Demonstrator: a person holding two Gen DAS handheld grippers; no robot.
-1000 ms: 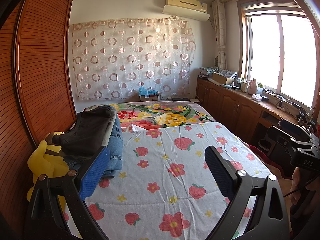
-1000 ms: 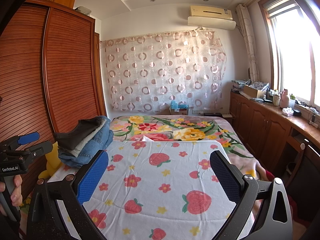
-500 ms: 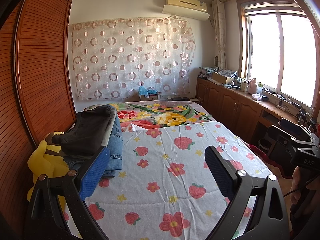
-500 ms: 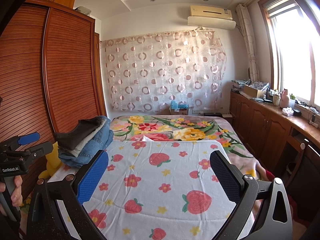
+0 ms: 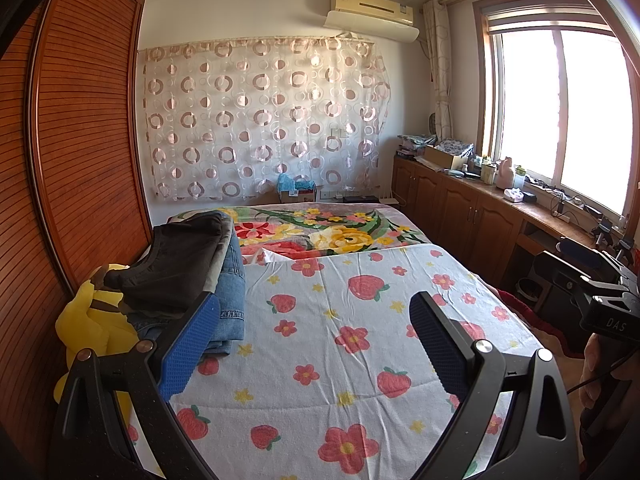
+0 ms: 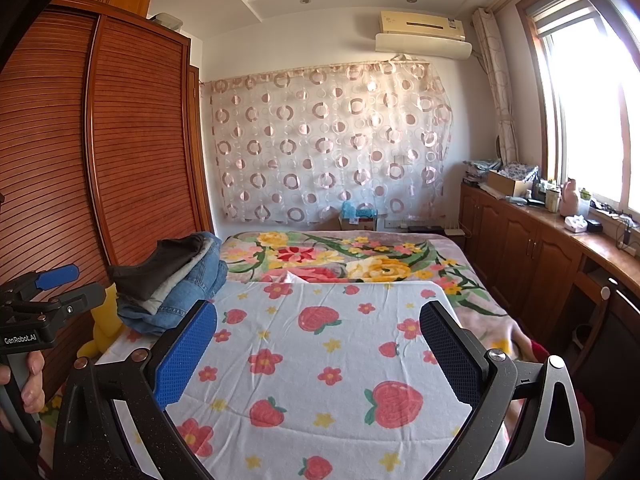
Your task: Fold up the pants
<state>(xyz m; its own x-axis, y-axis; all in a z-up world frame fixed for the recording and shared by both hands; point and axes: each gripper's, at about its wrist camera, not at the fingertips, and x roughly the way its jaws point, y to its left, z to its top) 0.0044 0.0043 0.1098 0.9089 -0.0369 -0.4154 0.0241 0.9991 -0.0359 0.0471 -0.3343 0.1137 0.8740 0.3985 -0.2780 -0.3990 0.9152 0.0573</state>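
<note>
A pile of folded pants (image 5: 188,272) lies at the left edge of the bed, dark pants on top of grey cloth and blue jeans; it also shows in the right wrist view (image 6: 172,280). My left gripper (image 5: 316,340) is open and empty, held above the strawberry sheet (image 5: 340,340), with its left finger just in front of the pile. My right gripper (image 6: 320,348) is open and empty above the same sheet (image 6: 320,340), to the right of the pile. The left gripper also appears in the right wrist view (image 6: 52,292).
A yellow plush toy (image 5: 96,320) sits beside the pile against the wooden wardrobe (image 5: 80,160). A floral blanket (image 5: 320,232) covers the far part of the bed. A wooden cabinet counter (image 5: 500,216) with clutter runs along the right under the window.
</note>
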